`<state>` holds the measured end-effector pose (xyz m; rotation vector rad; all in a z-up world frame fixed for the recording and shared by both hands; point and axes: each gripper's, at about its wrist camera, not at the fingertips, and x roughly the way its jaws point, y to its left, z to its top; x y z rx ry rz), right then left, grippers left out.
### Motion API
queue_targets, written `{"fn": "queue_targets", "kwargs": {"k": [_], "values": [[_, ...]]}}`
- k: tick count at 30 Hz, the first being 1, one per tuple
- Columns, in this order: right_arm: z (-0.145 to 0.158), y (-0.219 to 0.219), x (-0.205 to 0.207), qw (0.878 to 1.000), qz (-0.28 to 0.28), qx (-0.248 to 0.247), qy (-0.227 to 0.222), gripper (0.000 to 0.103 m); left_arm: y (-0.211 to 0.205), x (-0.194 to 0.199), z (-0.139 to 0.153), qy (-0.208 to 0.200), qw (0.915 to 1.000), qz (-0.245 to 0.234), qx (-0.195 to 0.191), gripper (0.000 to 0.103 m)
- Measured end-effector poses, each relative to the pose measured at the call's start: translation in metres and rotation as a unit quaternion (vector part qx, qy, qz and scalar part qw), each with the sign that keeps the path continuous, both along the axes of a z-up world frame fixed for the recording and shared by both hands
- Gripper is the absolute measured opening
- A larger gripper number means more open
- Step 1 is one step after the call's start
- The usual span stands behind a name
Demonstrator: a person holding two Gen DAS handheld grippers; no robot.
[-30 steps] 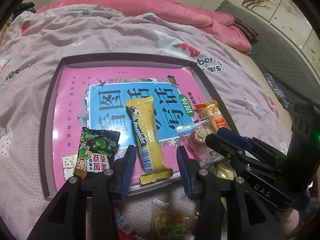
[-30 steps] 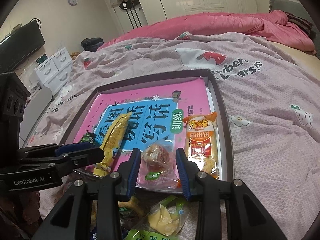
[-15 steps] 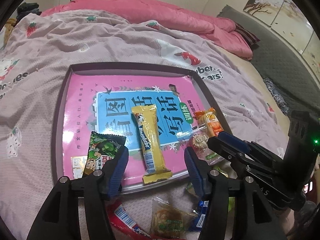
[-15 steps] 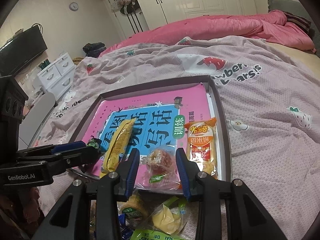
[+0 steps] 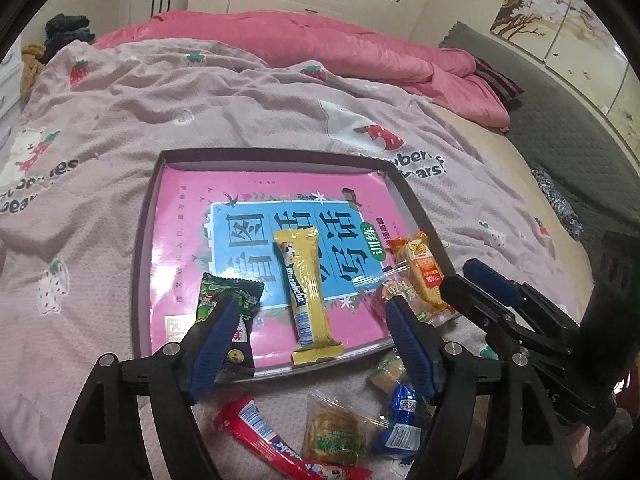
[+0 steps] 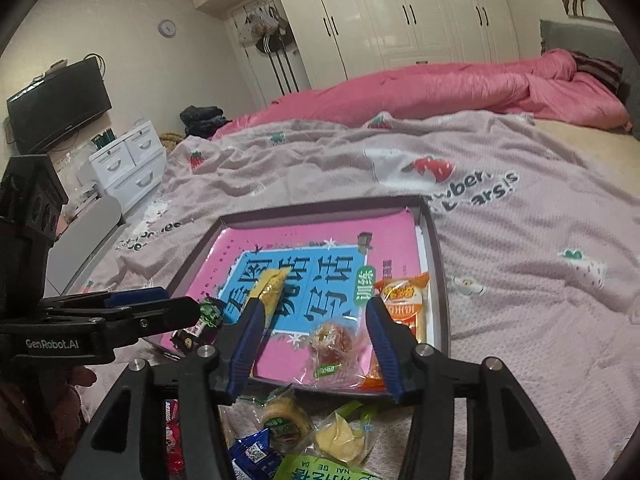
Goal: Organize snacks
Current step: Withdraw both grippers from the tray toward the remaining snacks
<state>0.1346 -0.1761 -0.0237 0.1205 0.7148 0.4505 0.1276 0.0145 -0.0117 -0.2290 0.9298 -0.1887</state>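
Four snacks lie in the tray (image 5: 141, 264) on the bed (image 5: 160, 120): a green packet (image 5: 216, 300) at its near left, a yellow bar (image 5: 304, 288) in the middle, a clear-wrapped cake (image 6: 332, 344) and an orange packet (image 6: 404, 300) at the right. Both tongs hang just above the tray's near edge with jaws opening and gripping nothing: the left tongs (image 5: 308, 312) stand wide around the yellow bar, the right tongs (image 6: 312, 320) narrower around the cake. More snacks (image 5: 332, 432) lie loose on the bed before the tray.
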Motion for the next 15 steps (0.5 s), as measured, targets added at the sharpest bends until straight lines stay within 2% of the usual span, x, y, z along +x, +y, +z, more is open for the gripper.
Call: {"fn": "queue_targets", "kwargs": {"k": [8, 15], "values": [[0.021, -0.005, -0.018, 0.999, -0.006, 0.0, -0.034, 0.062, 0.002, -0.011, 0.015, -0.01, 0.9999, 0.004, 0.006, 0.079], [0.03, -0.009, -0.027, 0.999, -0.014, 0.002, -0.045, 0.063, 0.004, -0.023, 0.027, -0.02, 0.9997, 0.006, 0.008, 0.079]]}}
